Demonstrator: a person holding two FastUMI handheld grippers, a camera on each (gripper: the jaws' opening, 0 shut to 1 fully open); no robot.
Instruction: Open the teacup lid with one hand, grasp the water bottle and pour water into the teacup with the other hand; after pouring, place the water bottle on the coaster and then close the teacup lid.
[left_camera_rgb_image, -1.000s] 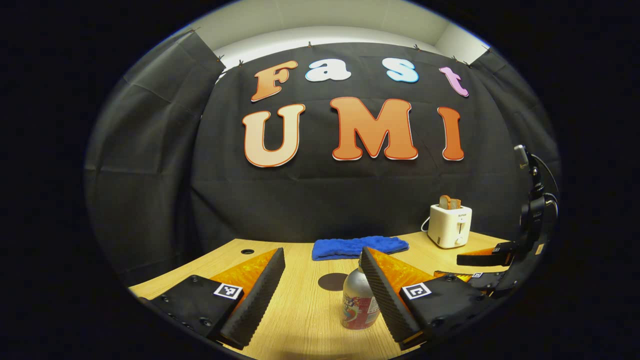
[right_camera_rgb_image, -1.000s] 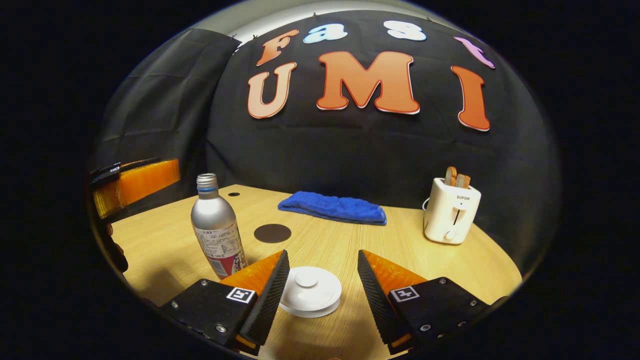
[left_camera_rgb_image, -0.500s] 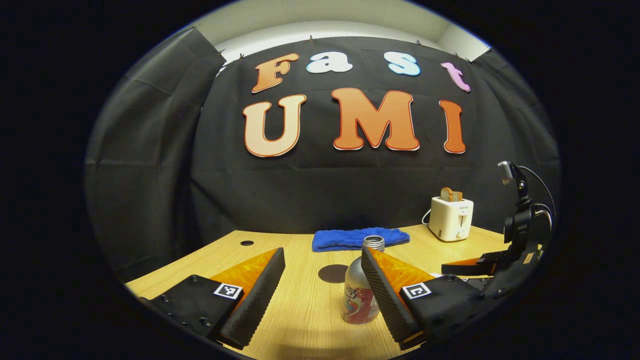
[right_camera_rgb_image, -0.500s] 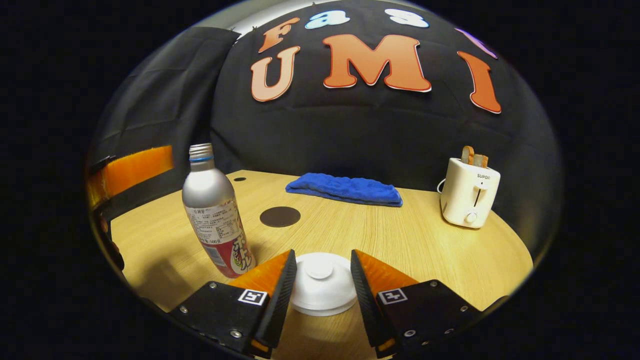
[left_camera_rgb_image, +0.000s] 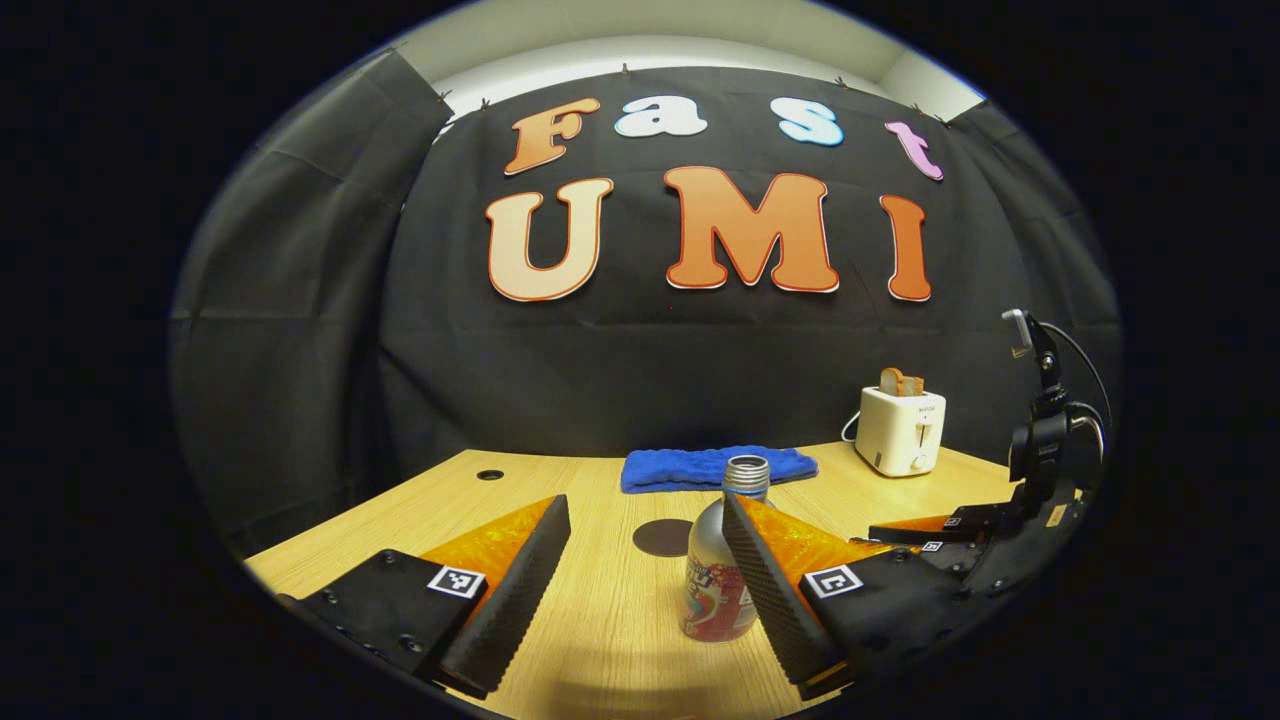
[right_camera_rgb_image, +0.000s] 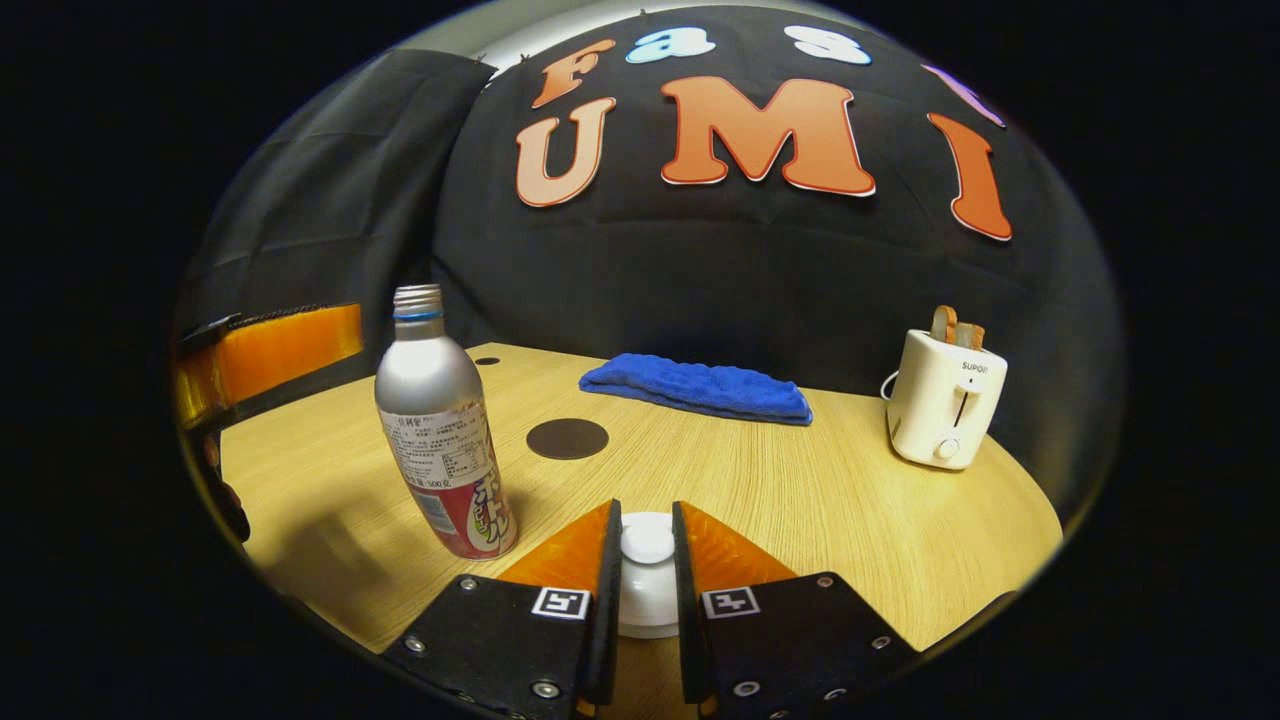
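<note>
A silver water bottle (right_camera_rgb_image: 445, 430) with a red base and no cap stands upright on the wooden table (right_camera_rgb_image: 820, 500). In the left gripper view the bottle (left_camera_rgb_image: 715, 590) is just ahead of my open left gripper (left_camera_rgb_image: 645, 510), partly behind its right-hand finger and touching neither. My right gripper (right_camera_rgb_image: 645, 510) is shut on the knob of the white teacup lid (right_camera_rgb_image: 647, 605); the cup under the lid is hidden. A dark round coaster (right_camera_rgb_image: 567, 438) lies behind the bottle; the left gripper view has the coaster (left_camera_rgb_image: 660, 537) past the bottle too.
A folded blue towel (right_camera_rgb_image: 700, 388) lies at the table's back edge. A white toaster (right_camera_rgb_image: 945, 400) with toast stands at the back right. One finger (right_camera_rgb_image: 270, 350) of the left gripper shows at the far left, beyond the bottle.
My right gripper has come down and closed from wide open onto the lid's knob. The left gripper stayed open beside the bottle, shifting only slightly.
</note>
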